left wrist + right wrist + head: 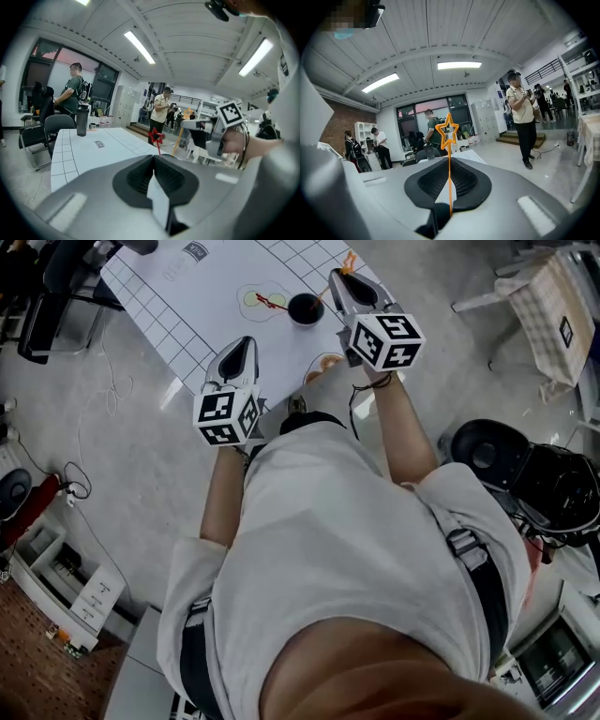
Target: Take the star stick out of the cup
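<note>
Ceiling strip lights (459,65) lit the room brightly and evenly. The white tabletop (187,306) glared. Both gripper views bowed at dark-vignetted edges; the nearest foreground seemed slightly soft.

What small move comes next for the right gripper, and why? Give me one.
Probably carry the orange star stick sideways, away from the black cup, and lower it toward bare table. The right gripper is shut on the stick's stem, with the star upright above the jaws. In the head view the stick is out of the cup, so only setting it down appears to remain.
</note>
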`<control>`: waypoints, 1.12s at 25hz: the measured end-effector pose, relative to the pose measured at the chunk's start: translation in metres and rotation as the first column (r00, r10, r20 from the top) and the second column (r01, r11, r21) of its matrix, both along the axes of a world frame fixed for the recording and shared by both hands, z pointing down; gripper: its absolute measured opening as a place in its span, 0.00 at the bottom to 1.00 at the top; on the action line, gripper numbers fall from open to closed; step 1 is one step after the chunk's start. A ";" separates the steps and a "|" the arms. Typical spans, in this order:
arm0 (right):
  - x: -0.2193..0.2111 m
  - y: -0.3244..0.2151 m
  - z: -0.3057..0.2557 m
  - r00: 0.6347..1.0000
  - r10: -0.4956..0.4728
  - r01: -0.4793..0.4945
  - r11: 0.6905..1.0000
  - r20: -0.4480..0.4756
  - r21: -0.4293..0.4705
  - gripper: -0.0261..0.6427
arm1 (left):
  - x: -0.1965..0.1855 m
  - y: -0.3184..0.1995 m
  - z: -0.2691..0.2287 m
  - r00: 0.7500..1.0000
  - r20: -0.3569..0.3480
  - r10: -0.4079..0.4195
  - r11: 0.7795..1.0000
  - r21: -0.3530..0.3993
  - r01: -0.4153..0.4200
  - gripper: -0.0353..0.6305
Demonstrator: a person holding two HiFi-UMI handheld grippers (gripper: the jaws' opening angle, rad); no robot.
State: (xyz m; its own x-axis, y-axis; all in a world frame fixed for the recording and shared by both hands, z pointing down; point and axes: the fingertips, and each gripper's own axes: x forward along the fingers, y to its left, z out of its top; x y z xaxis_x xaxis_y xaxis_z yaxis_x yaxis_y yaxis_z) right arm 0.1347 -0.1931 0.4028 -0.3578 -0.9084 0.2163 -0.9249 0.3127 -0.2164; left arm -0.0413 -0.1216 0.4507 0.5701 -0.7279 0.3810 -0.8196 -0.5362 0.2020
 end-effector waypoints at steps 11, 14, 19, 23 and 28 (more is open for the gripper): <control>-0.072 0.044 -0.114 0.954 -0.273 0.290 0.945 -0.128 0.151 0.05 | -0.009 -0.008 -0.007 1.000 -0.017 -0.026 0.999 0.025 0.026 0.06; -0.102 0.056 -0.095 0.902 -0.407 0.418 0.907 -0.147 0.055 0.05 | -0.014 -0.009 -0.005 0.999 -0.015 -0.039 0.999 0.024 0.040 0.06; -0.142 0.076 -0.036 0.809 -0.553 0.534 0.833 -0.197 -0.147 0.05 | -0.033 -0.002 0.005 0.997 -0.002 -0.073 0.997 -0.006 0.073 0.06; -0.161 0.084 0.009 0.770 -0.609 0.553 0.786 -0.192 -0.277 0.05 | -0.050 0.000 0.015 0.995 0.012 -0.104 0.994 -0.031 0.104 0.06; -0.170 0.082 0.054 0.743 -0.621 0.515 0.769 -0.250 -0.379 0.05 | -0.060 0.002 0.028 0.992 0.028 -0.122 0.991 -0.060 0.123 0.06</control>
State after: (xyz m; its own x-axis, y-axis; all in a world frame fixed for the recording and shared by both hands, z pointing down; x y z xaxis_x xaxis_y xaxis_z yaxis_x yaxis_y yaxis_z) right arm -0.0350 -0.1108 0.4567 -0.6416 -0.4429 0.6263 -0.6183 0.7818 -0.0805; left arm -0.1012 -0.1192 0.4789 0.4682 -0.7664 0.4398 -0.8833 -0.4187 0.2107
